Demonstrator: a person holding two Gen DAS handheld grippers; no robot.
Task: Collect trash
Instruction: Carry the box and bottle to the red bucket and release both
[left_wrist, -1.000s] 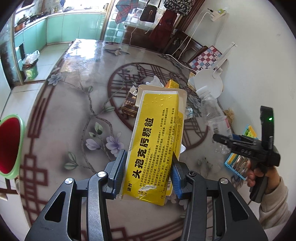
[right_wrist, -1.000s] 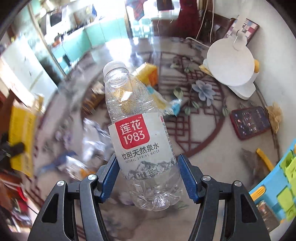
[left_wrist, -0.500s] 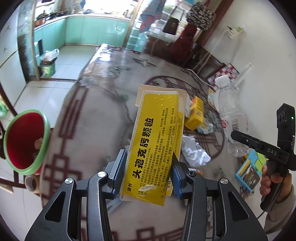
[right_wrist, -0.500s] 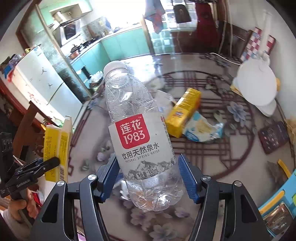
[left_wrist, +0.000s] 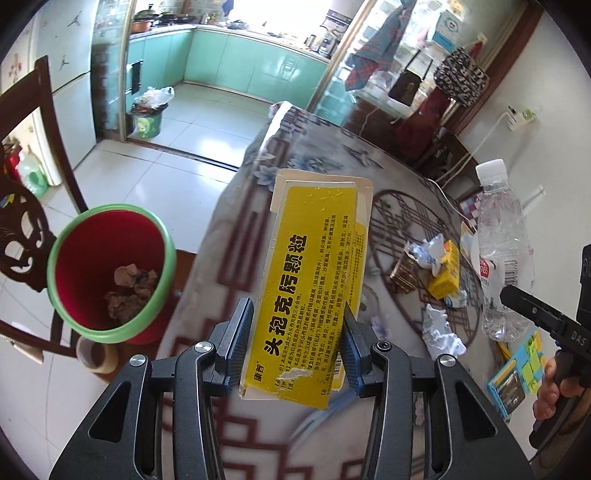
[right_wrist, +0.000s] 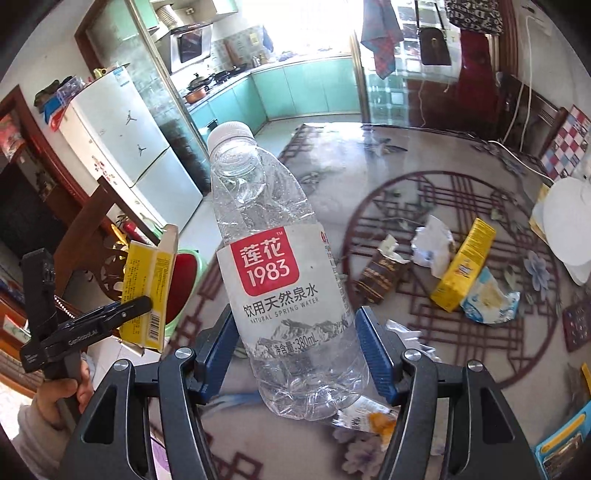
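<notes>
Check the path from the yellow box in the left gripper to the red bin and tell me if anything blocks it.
Nothing visible does. The yellow box is clamped in the left gripper above the table edge; the red bin stands on the floor to its left, mouth open and only partly filled.

Bright daylight from blown-out kitchen window (left_wrist: 255, 11). Glare on glossy table (right_wrist: 424, 155) at far end. Both views sharp, little motion blur. Strong fisheye bending, dark vignette at corners.
</notes>
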